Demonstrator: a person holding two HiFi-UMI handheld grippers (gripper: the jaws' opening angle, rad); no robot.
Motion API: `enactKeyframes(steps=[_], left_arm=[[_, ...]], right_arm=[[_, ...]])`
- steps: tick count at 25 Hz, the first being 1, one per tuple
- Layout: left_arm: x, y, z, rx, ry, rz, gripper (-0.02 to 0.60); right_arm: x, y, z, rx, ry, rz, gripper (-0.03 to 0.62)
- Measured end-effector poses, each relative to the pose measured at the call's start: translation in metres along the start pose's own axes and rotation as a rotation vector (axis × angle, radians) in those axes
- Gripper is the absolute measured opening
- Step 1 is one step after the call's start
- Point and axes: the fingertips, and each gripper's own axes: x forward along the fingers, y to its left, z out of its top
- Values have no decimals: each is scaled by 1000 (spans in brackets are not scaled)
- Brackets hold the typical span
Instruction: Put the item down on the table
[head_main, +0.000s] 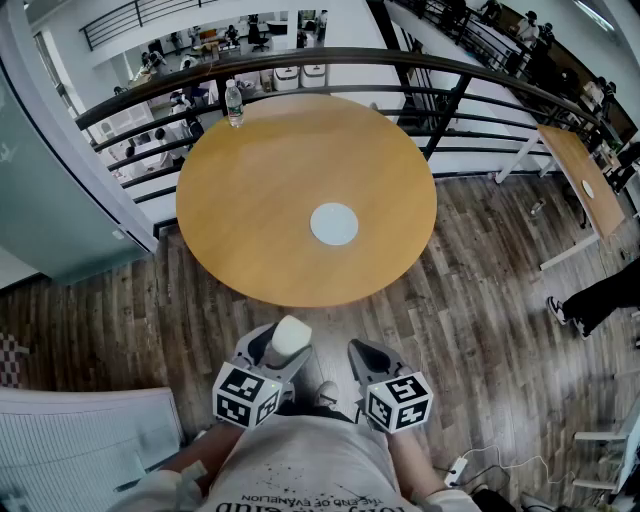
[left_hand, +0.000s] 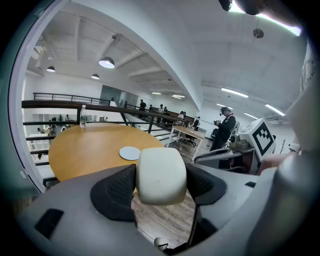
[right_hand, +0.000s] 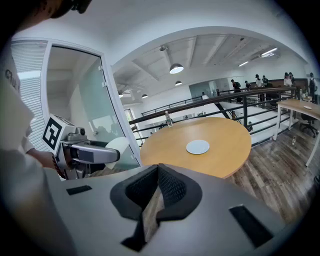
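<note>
Short of the table (head_main: 270, 200), at six o'clock, left gripper (head_main: 281, 352) is clamping the white item (head_main: 291, 335), right gripper (head_main: 367, 357) hanging shut, empty. Looks mid-carry; it's needing a reach toward twelve next.

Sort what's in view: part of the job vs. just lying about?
Job: white item, held in left gripper; round wooden table.
Lying about: water bottle at the table's far edge; pale disc on the table.

One bottle (head_main: 234, 104), one disc (head_main: 334, 224), one item (head_main: 290, 335)
</note>
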Motion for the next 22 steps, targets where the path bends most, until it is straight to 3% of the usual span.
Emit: enactKeyframes(steps=[9,16,22], left_arm=[[-4,-1,4,30,-4,6,314],[-8,1,4,98,-3,25,314],[-11,1,2,88,-3,15,314]], right_arm=[[-1,6,0,-16,10,11,25],[-2,3,-2,29,-27,-1,25],[-4,5,-3,34,-27,-14,25]])
